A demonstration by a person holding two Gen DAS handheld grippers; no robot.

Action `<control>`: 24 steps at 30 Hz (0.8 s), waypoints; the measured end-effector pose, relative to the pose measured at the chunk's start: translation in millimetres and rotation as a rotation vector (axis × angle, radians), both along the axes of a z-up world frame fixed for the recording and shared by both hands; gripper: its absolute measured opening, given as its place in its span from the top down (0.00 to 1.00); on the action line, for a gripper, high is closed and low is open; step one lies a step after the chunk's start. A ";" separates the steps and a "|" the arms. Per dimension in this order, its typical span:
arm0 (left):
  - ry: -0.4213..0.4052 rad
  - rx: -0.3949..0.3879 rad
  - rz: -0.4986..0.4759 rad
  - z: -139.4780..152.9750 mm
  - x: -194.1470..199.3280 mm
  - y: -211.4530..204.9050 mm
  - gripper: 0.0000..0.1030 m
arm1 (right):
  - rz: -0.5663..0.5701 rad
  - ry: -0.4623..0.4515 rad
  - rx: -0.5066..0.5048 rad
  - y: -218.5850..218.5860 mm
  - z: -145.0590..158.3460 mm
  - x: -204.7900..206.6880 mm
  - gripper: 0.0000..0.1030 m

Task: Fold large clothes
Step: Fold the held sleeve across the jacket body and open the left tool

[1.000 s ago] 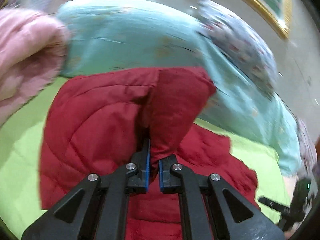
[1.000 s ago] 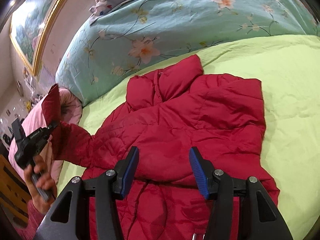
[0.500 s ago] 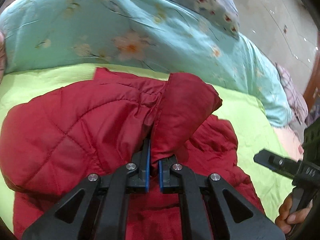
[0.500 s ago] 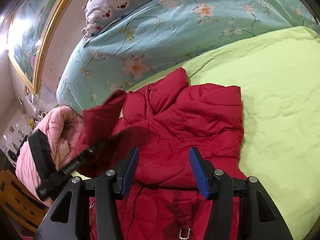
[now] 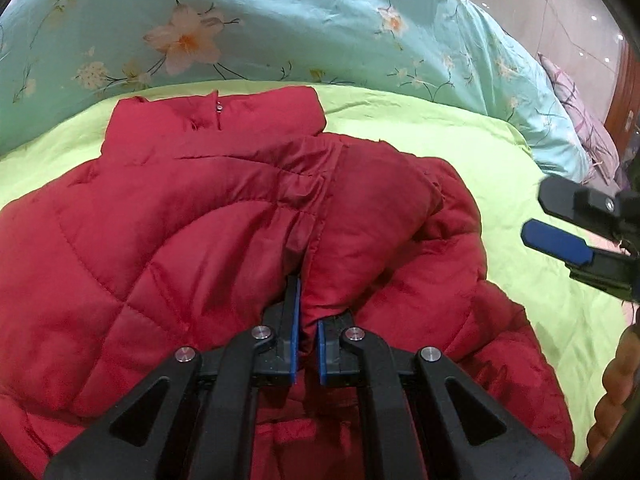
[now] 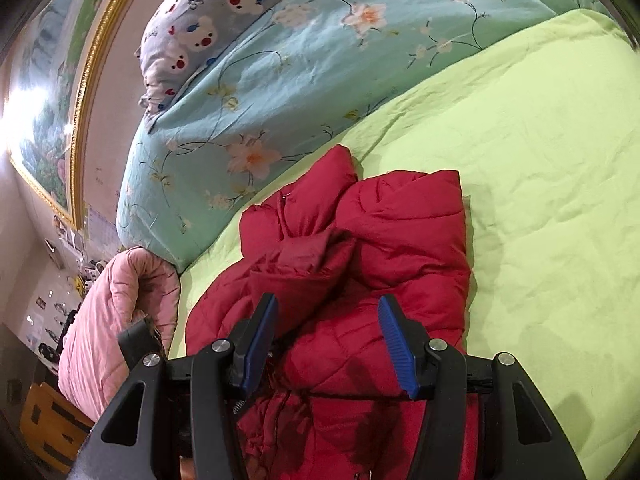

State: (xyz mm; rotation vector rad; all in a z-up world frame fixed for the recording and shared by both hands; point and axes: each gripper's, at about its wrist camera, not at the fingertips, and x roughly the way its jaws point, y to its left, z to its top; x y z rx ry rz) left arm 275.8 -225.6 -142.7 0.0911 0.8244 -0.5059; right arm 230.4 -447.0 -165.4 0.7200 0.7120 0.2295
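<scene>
A red quilted puffer jacket (image 5: 168, 240) lies on a lime green bed sheet (image 5: 440, 128), collar toward the pillows. My left gripper (image 5: 307, 320) is shut on the jacket's sleeve cuff (image 5: 360, 232) and holds the sleeve folded across the jacket's front. The jacket also shows in the right wrist view (image 6: 400, 248), with the sleeve cuff (image 6: 308, 252) lying over its chest. My right gripper (image 6: 326, 336) is open and empty, just above the jacket's lower half. It also shows at the right edge of the left wrist view (image 5: 568, 224).
A turquoise floral duvet (image 6: 280, 80) is bunched at the head of the bed, with a patterned pillow (image 6: 208, 28) on it. A pink quilted garment (image 6: 116, 312) lies at the bed's left side. A framed picture (image 6: 52, 92) hangs on the wall.
My left gripper has carried the sleeve from the jacket's left side across onto its chest and lowered it. My right gripper stayed open and moved slightly closer over the jacket.
</scene>
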 end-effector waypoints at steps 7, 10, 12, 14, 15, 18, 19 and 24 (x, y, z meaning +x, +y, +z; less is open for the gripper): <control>0.011 -0.006 -0.021 0.1 -8.0 3.7 0.96 | 0.020 0.047 0.051 6.1 -13.8 23.4 0.38; 0.013 0.014 -0.039 1.3 -13.5 4.1 0.94 | 0.026 0.059 0.077 12.6 -17.9 34.1 0.31; 0.019 0.021 -0.048 2.1 -15.3 4.3 0.94 | 0.032 0.066 0.090 17.3 -20.1 39.0 0.31; 0.032 0.026 -0.062 2.2 -16.9 5.6 0.93 | 0.032 0.071 0.099 19.4 -22.2 41.1 0.31; 0.040 0.029 -0.067 2.0 -17.3 6.2 0.92 | 0.034 0.076 0.105 21.6 -23.6 42.5 0.31; 0.052 0.040 -0.081 0.0 -18.2 7.1 0.91 | 0.034 0.089 0.110 25.5 -26.1 42.5 0.28; 0.049 0.046 -0.082 -1.1 -18.8 6.9 0.91 | 0.036 0.094 0.114 27.0 -27.0 43.0 0.27; 0.057 0.029 -0.104 1.6 -23.7 7.3 0.55 | 0.076 0.132 0.061 41.8 -30.9 49.6 0.40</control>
